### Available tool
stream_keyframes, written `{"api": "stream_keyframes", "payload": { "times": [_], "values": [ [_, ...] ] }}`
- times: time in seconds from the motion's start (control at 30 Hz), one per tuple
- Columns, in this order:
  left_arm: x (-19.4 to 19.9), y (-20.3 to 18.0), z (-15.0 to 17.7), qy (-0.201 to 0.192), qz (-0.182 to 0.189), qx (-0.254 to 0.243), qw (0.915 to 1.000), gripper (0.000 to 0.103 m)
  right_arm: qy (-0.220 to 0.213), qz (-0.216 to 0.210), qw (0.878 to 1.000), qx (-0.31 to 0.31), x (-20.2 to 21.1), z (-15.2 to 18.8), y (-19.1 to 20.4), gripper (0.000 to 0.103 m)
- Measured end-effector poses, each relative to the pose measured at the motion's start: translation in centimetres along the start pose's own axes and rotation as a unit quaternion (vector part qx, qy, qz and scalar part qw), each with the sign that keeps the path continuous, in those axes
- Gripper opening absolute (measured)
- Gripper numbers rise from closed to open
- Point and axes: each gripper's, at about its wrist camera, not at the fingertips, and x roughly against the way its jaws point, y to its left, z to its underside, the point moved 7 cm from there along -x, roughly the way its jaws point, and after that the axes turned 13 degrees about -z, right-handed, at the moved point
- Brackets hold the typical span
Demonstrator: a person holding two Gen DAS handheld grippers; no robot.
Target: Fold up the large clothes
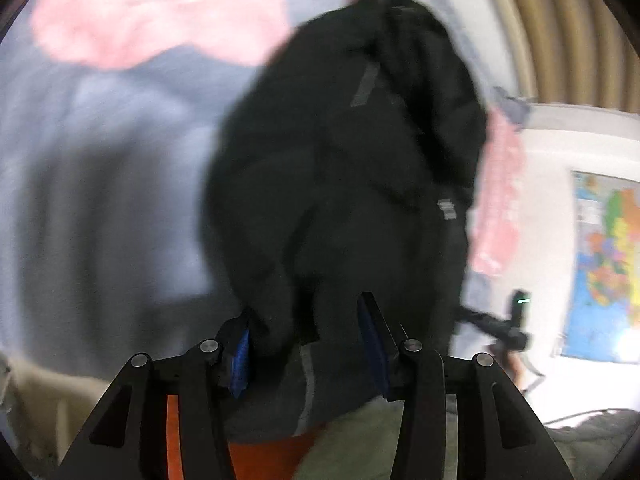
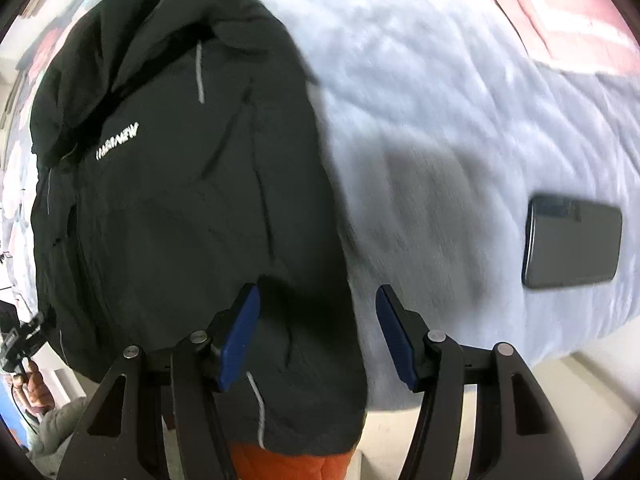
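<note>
Two grippers work a black jacket [image 2: 168,184] that lies on a pale grey bed cover [image 2: 440,100]. Your left gripper [image 1: 306,344] has its fingers partly spread with the jacket's hem bunched between them; blur hides whether the pads press it. Your right gripper [image 2: 318,332] points down, fingers spread over the jacket's near edge, gripping nothing. A phone [image 2: 572,242] lies well apart. You appear to be starting a fold: next, pinch the hem at both points.
</note>
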Motion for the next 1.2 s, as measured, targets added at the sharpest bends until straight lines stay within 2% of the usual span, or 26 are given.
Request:
{"api": "stream_keyframes", "payload": {
  "times": [0.1,0.2,0.27,0.37,0.43,0.5,0.53,0.57,0.63,0.77,0.93,1.1,1.13,1.17,1.2],
  "values": [
    [-0.6,-1.2,-1.0,-0.003,0.018,0.004,0.9998,0.059,0.011,-0.011,1.000,-0.021,-0.7,1.3,-1.2,0.063],
    [-1.9,-1.5,-1.2,0.007,-0.007,-0.001,0.9999,0.059,0.020,-0.034,0.999,-0.036,-1.9,2.0,-1.2,0.063],
    [-2.1,-1.5,-1.3,0.010,-0.002,0.002,0.9999,0.059,0.027,-0.053,0.998,-0.036,-2.8,2.5,-0.7,0.066],
    [-0.8,-2.4,-1.8,0.002,0.043,0.008,0.9990,0.059,0.026,-0.104,0.994,-0.018,-2.9,2.6,1.8,0.064],
    [0.8,-4.1,-2.1,-0.011,0.097,0.001,0.9952,0.059,0.007,-0.142,0.990,0.019,-1.2,2.6,4.2,0.064],
    [1.2,-5.4,-2.2,-0.015,0.132,-0.002,0.9912,0.059,-0.004,-0.155,0.987,0.045,-0.1,2.5,5.5,0.064],
    [1.1,-5.9,-2.2,-0.013,0.137,-0.002,0.9905,0.059,-0.004,-0.159,0.986,0.045,-0.1,2.4,5.6,0.064],
    [0.6,-5.9,-2.3,-0.008,0.130,-0.004,0.9915,0.059,-0.001,-0.158,0.987,0.040,-0.4,2.4,5.4,0.064],
    [-0.7,-5.3,-2.1,0.009,0.099,-0.003,0.9950,0.059,0.007,-0.144,0.989,0.021,-1.3,2.5,4.2,0.064],
    [-3.0,-3.3,-0.6,0.045,0.034,0.005,0.9984,0.059,0.017,-0.142,0.990,-0.020,-2.7,3.5,2.1,0.064],
    [-3.8,-2.4,1.2,0.071,0.041,0.026,0.9963,0.059,0.050,-0.127,0.990,-0.030,-4.1,4.8,0.0,0.064],
    [-3.9,-3.4,1.3,0.079,0.029,0.016,0.9963,0.059,0.065,-0.138,0.988,-0.028,-4.3,4.9,-0.6,0.066],
    [-3.6,-4.0,1.1,0.073,0.033,0.009,0.9968,0.058,0.063,-0.149,0.987,-0.019,-4.3,4.9,0.0,0.064],
    [-3.2,-4.7,1.0,0.066,0.040,-0.001,0.9970,0.042,0.057,-0.170,0.984,-0.003,-4.0,4.9,1.1,0.055],
    [-2.7,-5.7,0.7,0.058,0.052,-0.015,0.9969,0.020,0.050,-0.192,0.980,0.016,-3.2,4.8,2.1,0.047]
  ]
}}
